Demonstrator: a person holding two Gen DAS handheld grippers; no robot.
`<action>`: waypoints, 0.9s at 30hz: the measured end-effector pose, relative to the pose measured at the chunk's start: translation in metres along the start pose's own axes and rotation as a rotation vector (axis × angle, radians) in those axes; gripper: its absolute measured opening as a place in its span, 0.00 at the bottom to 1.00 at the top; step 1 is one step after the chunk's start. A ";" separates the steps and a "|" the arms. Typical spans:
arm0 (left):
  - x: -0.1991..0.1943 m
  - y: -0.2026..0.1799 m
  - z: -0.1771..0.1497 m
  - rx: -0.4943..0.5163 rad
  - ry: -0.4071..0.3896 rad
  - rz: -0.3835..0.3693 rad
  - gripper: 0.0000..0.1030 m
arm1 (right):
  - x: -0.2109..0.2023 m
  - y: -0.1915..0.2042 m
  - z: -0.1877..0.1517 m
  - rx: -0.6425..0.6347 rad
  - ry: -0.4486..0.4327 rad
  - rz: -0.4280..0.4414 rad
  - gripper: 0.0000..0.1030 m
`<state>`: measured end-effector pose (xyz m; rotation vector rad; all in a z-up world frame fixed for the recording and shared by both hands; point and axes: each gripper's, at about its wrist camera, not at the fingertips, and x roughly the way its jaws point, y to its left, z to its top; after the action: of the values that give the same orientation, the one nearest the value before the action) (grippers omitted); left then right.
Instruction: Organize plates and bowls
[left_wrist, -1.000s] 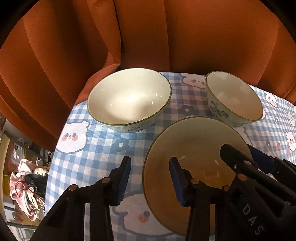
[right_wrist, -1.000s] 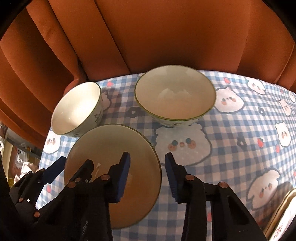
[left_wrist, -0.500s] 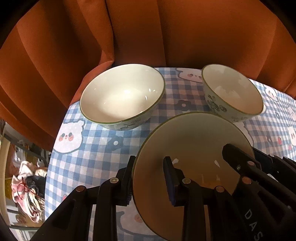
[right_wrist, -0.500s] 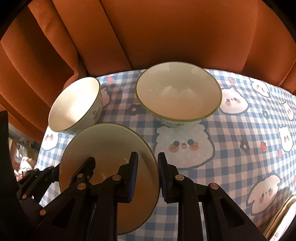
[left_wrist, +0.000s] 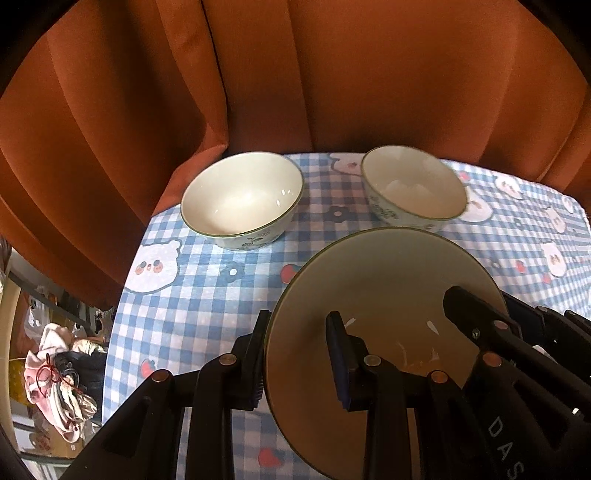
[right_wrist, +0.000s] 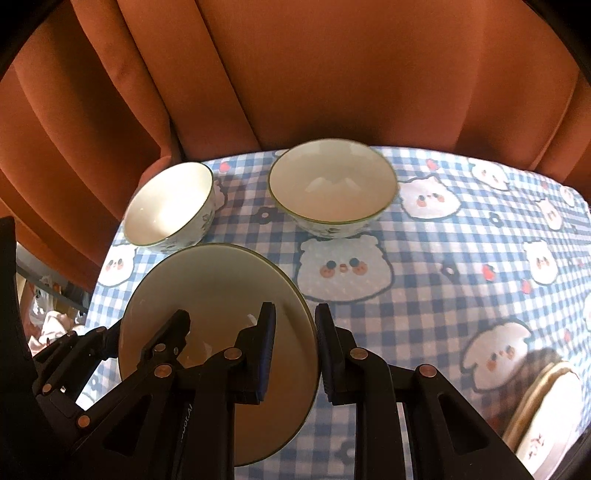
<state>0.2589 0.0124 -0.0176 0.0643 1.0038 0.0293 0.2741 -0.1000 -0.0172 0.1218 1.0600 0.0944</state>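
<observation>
A cream plate with a green rim (left_wrist: 384, 295) (right_wrist: 207, 288) hangs above the blue checked tablecloth. My left gripper (left_wrist: 299, 354) is shut on its left rim, and my right gripper (right_wrist: 293, 347) is shut on its right rim. Behind the plate two white bowls with green rims stand on the cloth. The wider bowl (left_wrist: 242, 199) (right_wrist: 170, 208) is at the left and the second bowl (left_wrist: 412, 188) (right_wrist: 332, 184) at the right. Each view shows the other gripper across the plate.
An orange curtain (left_wrist: 332, 74) hangs close behind the table's far edge. Left of the table edge (left_wrist: 122, 295), clothes lie in a heap (left_wrist: 59, 376) on the floor below. A light flat object (right_wrist: 543, 417) lies at the table's right front. Bear prints mark the cloth.
Both grippers went from open beside the plate to shut on its opposite rims. The plate then rose off the cloth and both views pulled back from the bowls.
</observation>
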 end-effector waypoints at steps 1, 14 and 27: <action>-0.005 -0.001 -0.002 0.002 -0.008 -0.004 0.28 | -0.006 -0.001 -0.002 0.001 -0.007 -0.004 0.25; -0.060 -0.029 -0.052 0.063 -0.051 -0.066 0.28 | -0.078 -0.018 -0.059 0.051 -0.074 -0.064 0.25; -0.061 -0.077 -0.100 0.121 -0.004 -0.087 0.28 | -0.093 -0.060 -0.118 0.095 -0.027 -0.107 0.25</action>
<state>0.1418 -0.0639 -0.0251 0.1308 1.0029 -0.1112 0.1271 -0.1654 -0.0028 0.1517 1.0422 -0.0545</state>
